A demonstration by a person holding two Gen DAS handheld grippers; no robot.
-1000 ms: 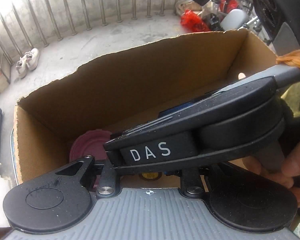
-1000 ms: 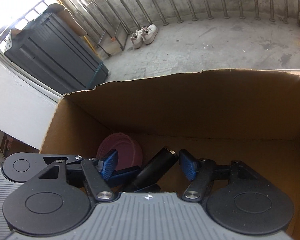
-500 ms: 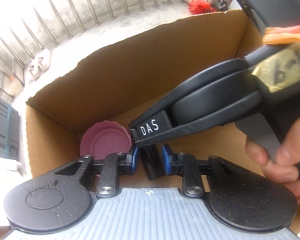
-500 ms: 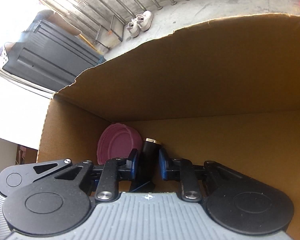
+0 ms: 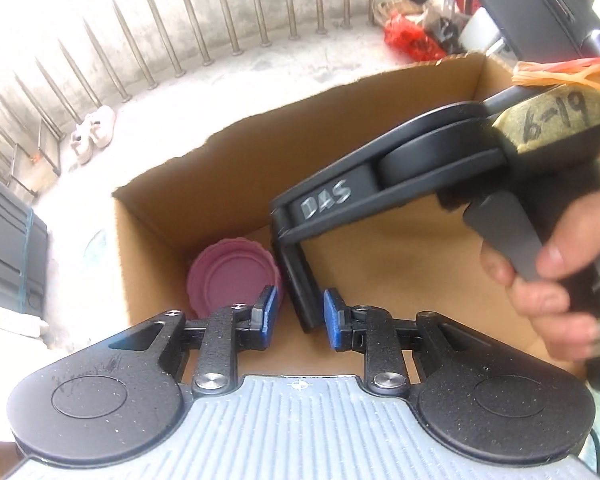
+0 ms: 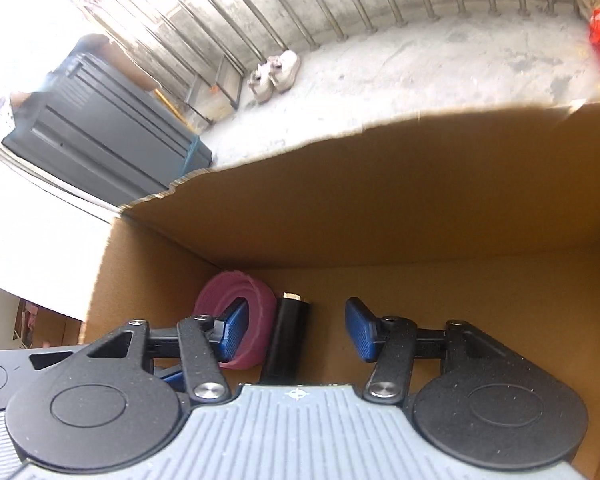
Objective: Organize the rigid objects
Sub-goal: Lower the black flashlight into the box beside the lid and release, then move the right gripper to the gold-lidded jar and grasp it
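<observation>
Both grippers hang over the cardboard box (image 6: pixel 380 208). The left gripper (image 5: pixel 296 316) has its jaws apart, holding nothing. The right gripper (image 6: pixel 296 330) has its jaws wide apart too. The black tube (image 6: pixel 288 336) lies on the box floor beside the pink lids (image 6: pixel 236 296), in the box's far left corner

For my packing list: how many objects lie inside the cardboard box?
2. A pink lid in the far-left corner and a black cylinder just right of it. The gripper bodies hide the near floor of the cardboard box.
</observation>
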